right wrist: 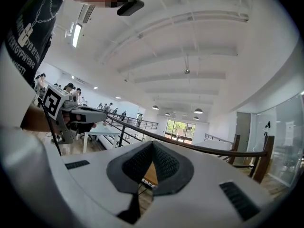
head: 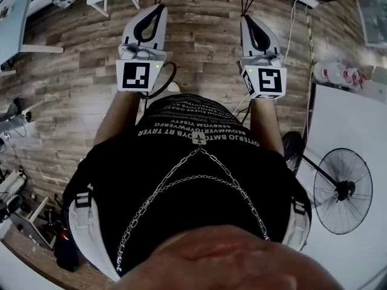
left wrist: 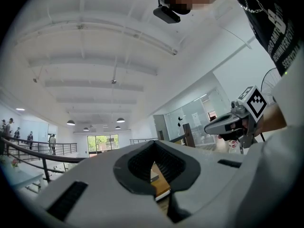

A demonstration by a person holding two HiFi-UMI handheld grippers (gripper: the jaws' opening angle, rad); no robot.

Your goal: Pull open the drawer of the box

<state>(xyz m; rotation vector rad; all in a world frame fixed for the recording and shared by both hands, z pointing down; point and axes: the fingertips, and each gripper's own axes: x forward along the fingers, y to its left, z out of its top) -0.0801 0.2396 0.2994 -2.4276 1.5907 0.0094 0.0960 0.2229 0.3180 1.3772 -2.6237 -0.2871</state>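
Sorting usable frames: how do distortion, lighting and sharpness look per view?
Head view: fisheye curves the floor planks, even light, sharp. Left gripper view: round dark vignette, bright ceiling, foreground soft. Right gripper view: same vignette, far window washed bright.

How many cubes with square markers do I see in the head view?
2. One cube is on the left tongs, at picture left; the other is on the right tongs, at picture right. None seems hidden.

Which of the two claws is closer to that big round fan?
The right claw. The fan stands on the person's right, on the same side as that claw and further back. The left claw is held out on the other side of the body.
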